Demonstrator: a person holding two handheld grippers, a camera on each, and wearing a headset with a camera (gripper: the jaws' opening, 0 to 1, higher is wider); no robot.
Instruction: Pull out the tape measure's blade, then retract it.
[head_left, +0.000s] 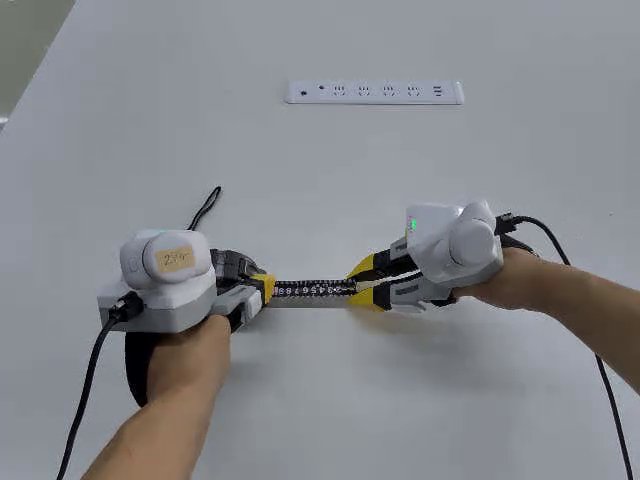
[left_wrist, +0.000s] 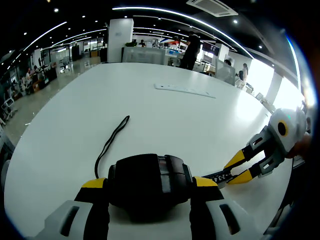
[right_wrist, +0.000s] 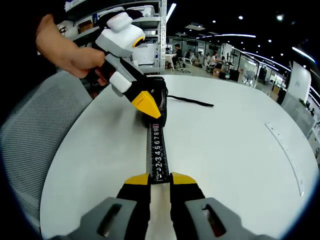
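Observation:
A black tape measure case (left_wrist: 147, 186) sits on the white table, clamped between the yellow-tipped fingers of my left gripper (head_left: 252, 288), which is shut on it. Its black wrist strap (head_left: 205, 208) trails away over the table. A short length of black blade (head_left: 312, 289) with white numbers runs from the case to my right gripper (head_left: 366, 283). In the right gripper view the blade (right_wrist: 157, 150) lies flat and its end is pinched between that gripper's (right_wrist: 160, 179) yellow fingertips. In the left gripper view the right gripper (left_wrist: 239, 167) comes in from the right, holding the blade's end.
A white power strip (head_left: 375, 93) lies at the far side of the table (head_left: 330, 390). Black cables (head_left: 578, 290) hang from both grippers. A grey mesh chair back (right_wrist: 35, 150) stands beside the table. Behind is an open office with people.

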